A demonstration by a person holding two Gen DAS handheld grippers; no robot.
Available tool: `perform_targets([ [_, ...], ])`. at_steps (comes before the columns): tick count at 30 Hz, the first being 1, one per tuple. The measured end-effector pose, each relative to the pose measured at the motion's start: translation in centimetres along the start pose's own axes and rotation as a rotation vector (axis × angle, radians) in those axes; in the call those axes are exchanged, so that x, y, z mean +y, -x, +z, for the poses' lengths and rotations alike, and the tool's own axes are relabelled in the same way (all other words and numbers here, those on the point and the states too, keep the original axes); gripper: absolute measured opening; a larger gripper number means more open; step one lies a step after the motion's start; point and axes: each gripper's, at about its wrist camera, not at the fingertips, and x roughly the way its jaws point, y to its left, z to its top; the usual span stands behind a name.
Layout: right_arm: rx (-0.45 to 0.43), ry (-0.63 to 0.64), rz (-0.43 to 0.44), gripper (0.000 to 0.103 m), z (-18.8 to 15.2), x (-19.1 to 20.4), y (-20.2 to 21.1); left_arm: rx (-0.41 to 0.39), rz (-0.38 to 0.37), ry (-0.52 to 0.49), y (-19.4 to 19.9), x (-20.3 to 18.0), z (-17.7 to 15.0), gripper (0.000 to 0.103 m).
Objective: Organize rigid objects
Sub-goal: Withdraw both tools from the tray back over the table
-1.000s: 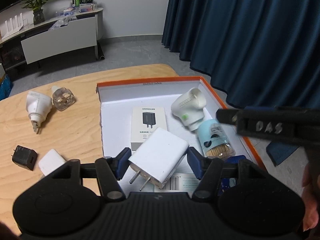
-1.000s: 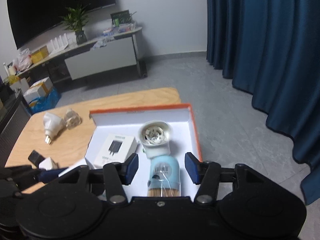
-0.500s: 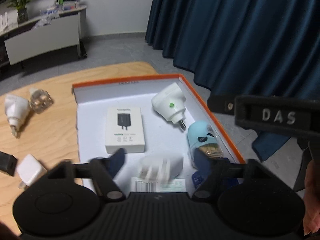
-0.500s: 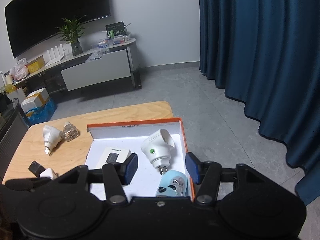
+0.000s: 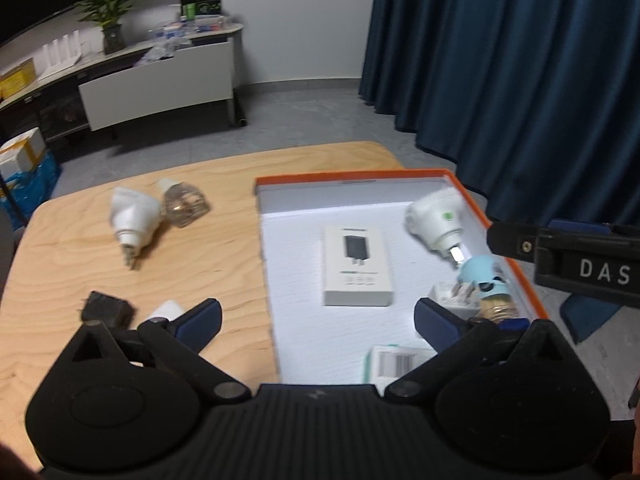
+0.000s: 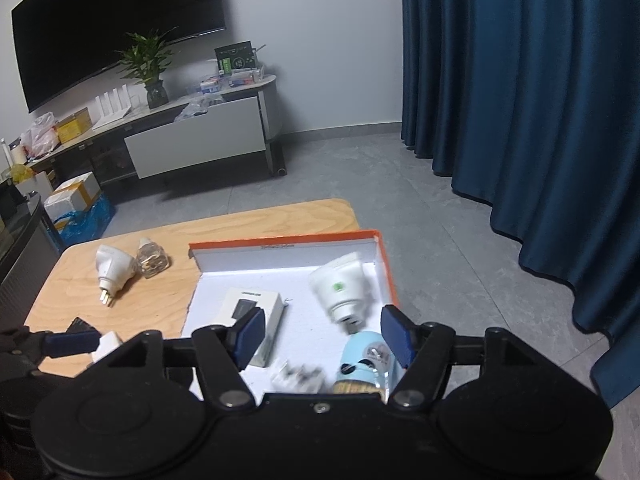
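Grey tiled floor (image 6: 360, 176), white wall (image 6: 320, 40), blue curtains (image 6: 520, 100), a dark screen (image 6: 116, 20) above a low cabinet (image 6: 196, 140) bearing a plant (image 6: 150, 64).

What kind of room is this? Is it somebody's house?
Probably a living room, maybe at home. A big dark TV hangs on the wall above a long low cabinet with a potted plant, and blue curtains reach the floor.

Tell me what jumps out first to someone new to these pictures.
The orange-rimmed box at the wooden table's right end, holding a white round plug, a boxed charger and a blue-capped jar. On the bare wood to its left lie a white adapter and clear bottle.
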Motion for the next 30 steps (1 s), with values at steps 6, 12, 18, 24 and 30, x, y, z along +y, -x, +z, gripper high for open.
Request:
perform_targets([
  [6, 0.014, 0.017, 0.020, 0.078, -0.4, 1.6, -0.2, 0.002, 0.034, 0.057, 0.5, 2.1, 0.0, 0.103],
  [12, 0.037, 0.044, 0.044, 0.078, -0.8, 3.5, -0.8, -0.007, 0.061, 0.089, 1.2, 4.2, -0.4, 0.103],
  [18, 0.057, 0.074, 0.074, 0.078, -1.2, 5.5, -1.4, 0.006, 0.099, 0.111, 1.4, 6.2, -1.2, 0.103],
  [24, 0.075, 0.097, 0.099, 0.078, -1.6, 7.1, -1.9, 0.017, 0.125, 0.147, 1.7, 7.8, -1.6, 0.103],
  [30, 0.086, 0.111, 0.109, 0.078, -1.9, 8.1, -2.3, 0.009, 0.138, 0.169, 2.2, 9.1, -1.7, 0.103],
])
